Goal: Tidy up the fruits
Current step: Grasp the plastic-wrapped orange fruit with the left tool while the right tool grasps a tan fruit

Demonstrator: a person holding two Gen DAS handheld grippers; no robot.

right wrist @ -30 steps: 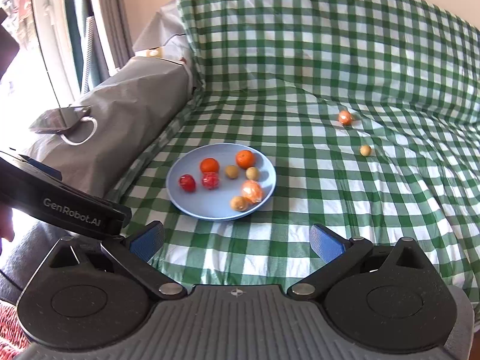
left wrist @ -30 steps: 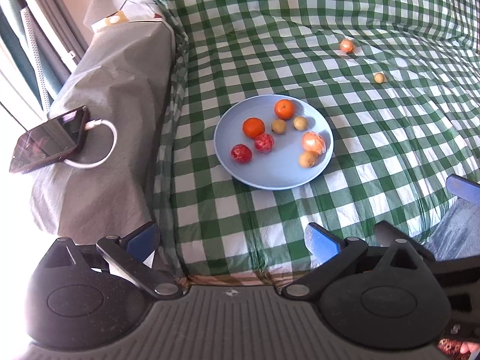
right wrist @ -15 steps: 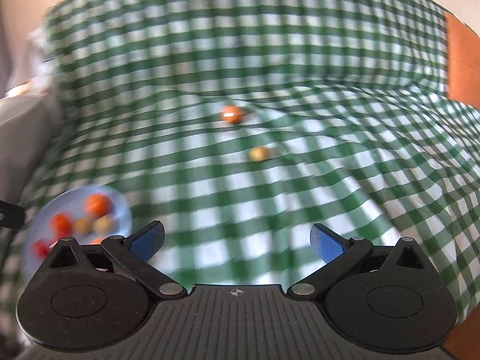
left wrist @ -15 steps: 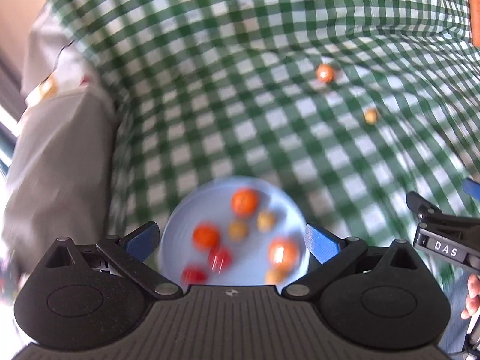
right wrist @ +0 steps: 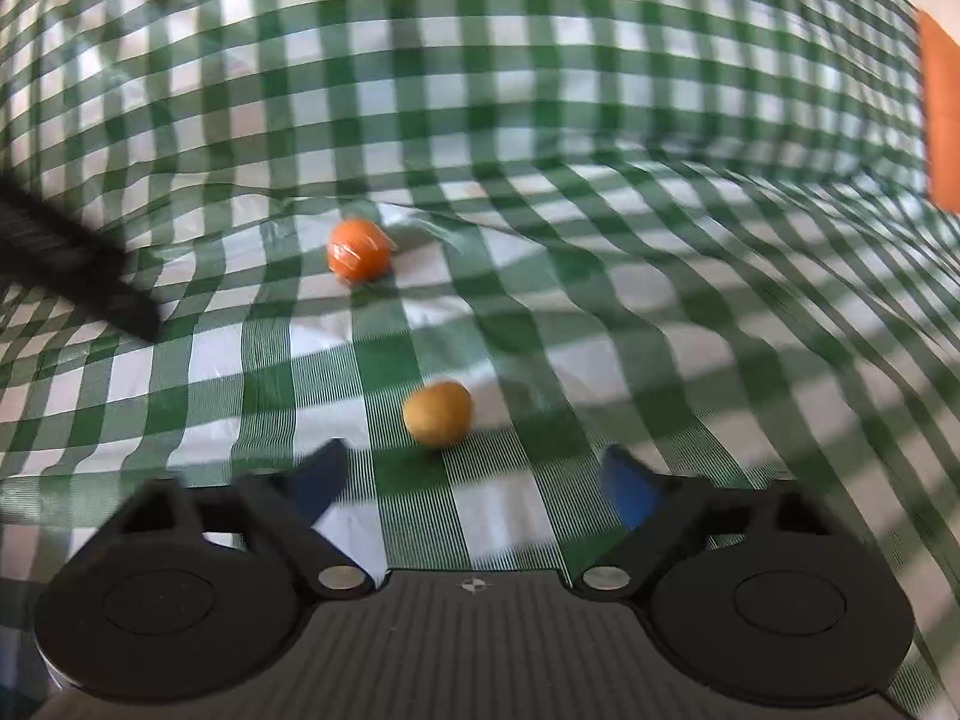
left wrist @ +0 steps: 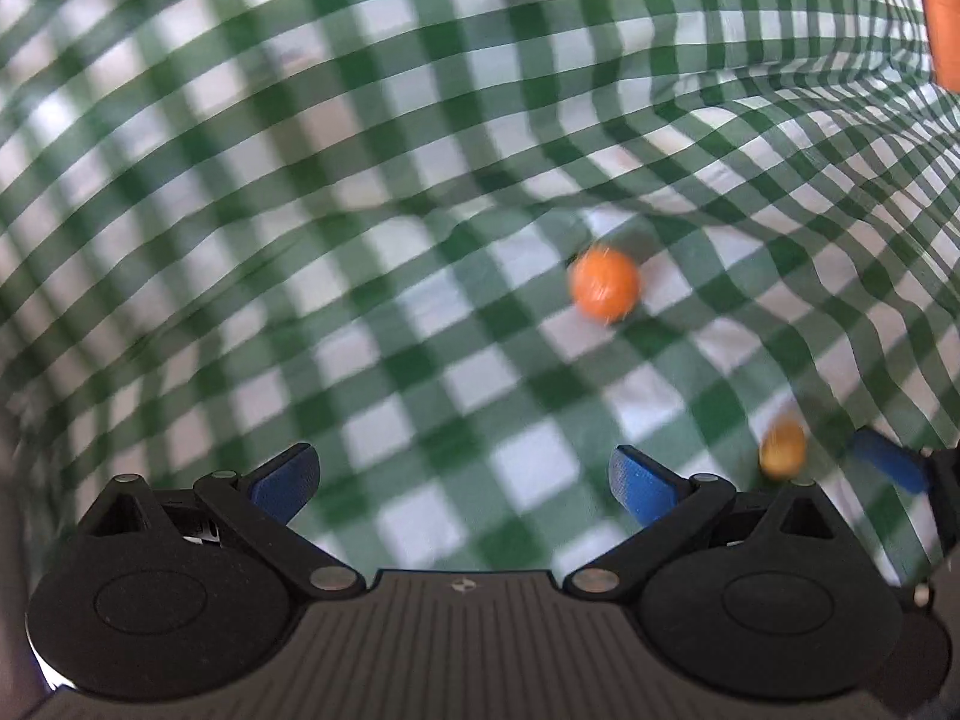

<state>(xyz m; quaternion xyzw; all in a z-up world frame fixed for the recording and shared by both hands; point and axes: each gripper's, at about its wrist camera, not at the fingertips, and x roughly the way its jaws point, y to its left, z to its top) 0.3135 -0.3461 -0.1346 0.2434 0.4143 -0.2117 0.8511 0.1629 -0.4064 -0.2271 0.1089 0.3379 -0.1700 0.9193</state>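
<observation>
An orange fruit (left wrist: 603, 282) lies on the green checked cloth ahead and to the right of my left gripper (left wrist: 465, 477), which is open and empty. The same fruit, in clear wrap, shows in the right wrist view (right wrist: 358, 249). A small yellow-brown fruit (right wrist: 437, 413) lies just in front of my right gripper (right wrist: 471, 480), a little left of centre; the gripper is open and empty. That fruit also shows at the left wrist view's right edge (left wrist: 782, 451), beside a blue fingertip (left wrist: 885, 468) of the right gripper. The plate is out of view.
The green checked cloth (right wrist: 660, 312) covers the seat and rises up the backrest behind the fruits. An orange surface (right wrist: 942, 114) shows at the far right. The left gripper's black body (right wrist: 72, 264) enters the right wrist view from the left.
Both grippers have moved forward and to the right, away from the blue plate, which has left both views. The two loose fruits are now much closer. Both stay open.
</observation>
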